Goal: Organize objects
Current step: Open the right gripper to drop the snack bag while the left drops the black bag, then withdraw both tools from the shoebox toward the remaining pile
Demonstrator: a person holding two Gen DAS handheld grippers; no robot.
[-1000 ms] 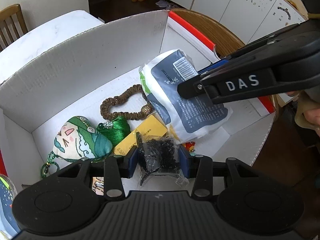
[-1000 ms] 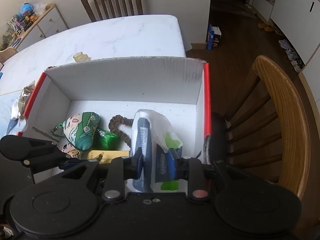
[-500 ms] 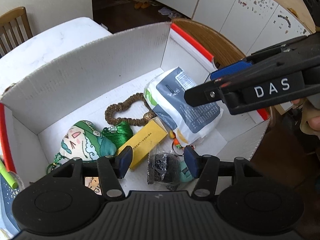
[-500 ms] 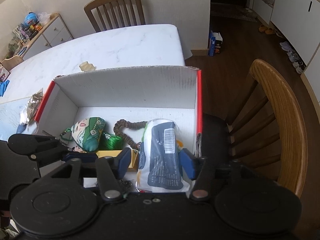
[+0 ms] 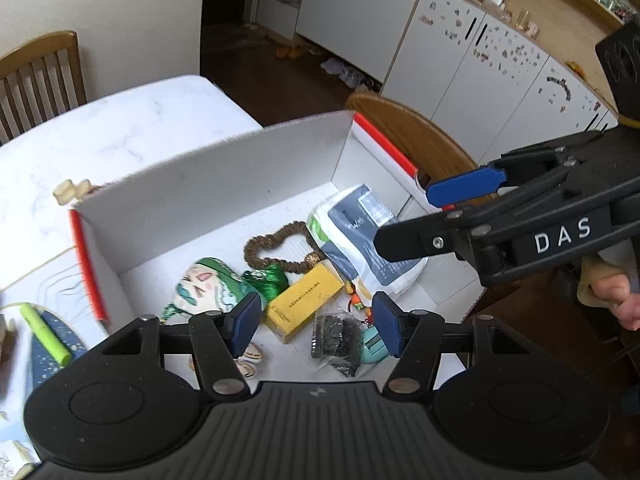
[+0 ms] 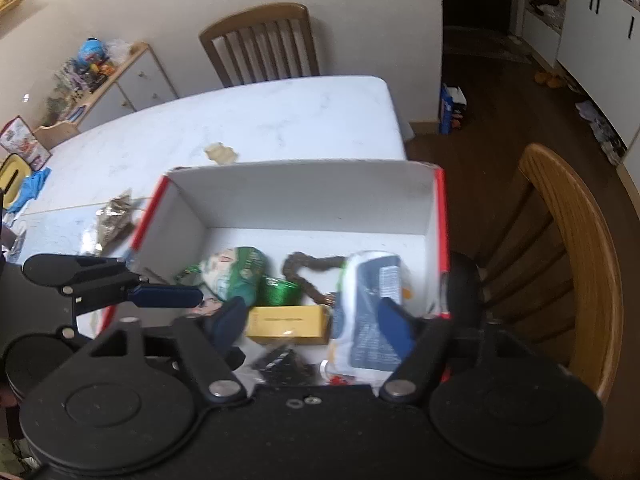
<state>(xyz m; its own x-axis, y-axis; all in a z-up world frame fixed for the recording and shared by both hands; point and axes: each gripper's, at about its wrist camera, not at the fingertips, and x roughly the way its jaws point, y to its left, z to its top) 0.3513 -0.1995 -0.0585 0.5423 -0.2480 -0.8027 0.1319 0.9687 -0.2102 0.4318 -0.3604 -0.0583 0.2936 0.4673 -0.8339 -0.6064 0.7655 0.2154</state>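
A white cardboard box with red edges (image 5: 224, 196) (image 6: 304, 200) holds several objects. A blue-and-white packet (image 5: 360, 232) (image 6: 368, 300) lies at its right side. A small clear bag of black bits (image 5: 336, 338) (image 6: 280, 364) lies near the front. Also inside are a yellow box (image 5: 306, 304) (image 6: 286, 322), a brown bead string (image 5: 276, 252), a green tassel (image 5: 270, 278) and a green cartoon pouch (image 5: 208, 284) (image 6: 236, 272). My left gripper (image 5: 316, 322) is open and empty above the black bag. My right gripper (image 6: 310, 324) (image 5: 436, 220) is open and empty above the packet.
The box sits at the corner of a white marble table (image 6: 260, 120). A wooden chair (image 6: 568, 240) stands right beside the box, another (image 6: 260, 40) at the far side. A green marker (image 5: 44, 332) and a foil wrapper (image 6: 114, 216) lie left of the box.
My left gripper let go of the black bag and my right let go of the packet; both lie in the box. Both grippers opened and rose up and back.
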